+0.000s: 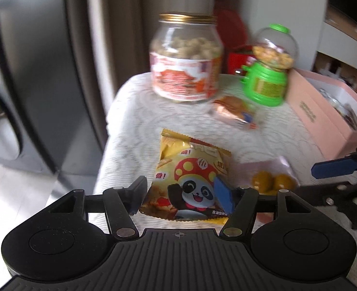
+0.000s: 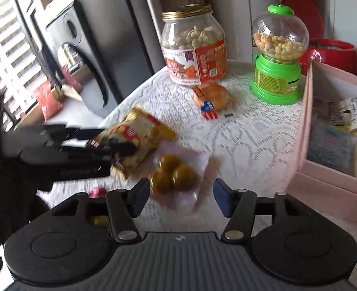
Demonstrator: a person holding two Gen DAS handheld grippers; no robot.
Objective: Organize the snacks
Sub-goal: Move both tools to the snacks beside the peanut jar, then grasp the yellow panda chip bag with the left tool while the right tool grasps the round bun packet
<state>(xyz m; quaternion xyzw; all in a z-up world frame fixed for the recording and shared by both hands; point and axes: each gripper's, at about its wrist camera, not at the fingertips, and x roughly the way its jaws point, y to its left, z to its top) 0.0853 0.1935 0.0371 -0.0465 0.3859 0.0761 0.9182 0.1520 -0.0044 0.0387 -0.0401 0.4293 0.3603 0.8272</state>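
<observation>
- Since the pink box (image 2: 307, 121) is the biggest thing here, at your 3 o'clock with snacks already inside, plan to carry each loose pack that way.
- The big jar (image 1: 185, 58) of puffs stands far off at 12 o'clock, and the green candy machine (image 1: 265, 72) is beside it at 1 o'clock. Steer clear of both so they don't tip.
- The yellow panda bag (image 1: 190, 177) lies flat on the lace cloth (image 1: 134, 126), right between the fingers of your left gripper (image 1: 180, 196). Those jaws are spread wide, one on each side of the bag. I think you should squeeze slowly near the bag's bottom edge so it doesn't slide out.
- The bread pack (image 2: 211, 99) waits near the jar.
- The clear pack of round yellow-green sweets (image 2: 176, 174) sits just ahead of your right gripper (image 2: 180, 200), at its 11 o'clock. Those jaws are open too, holding nothing. Keep that hand back until the left one lifts away.
</observation>
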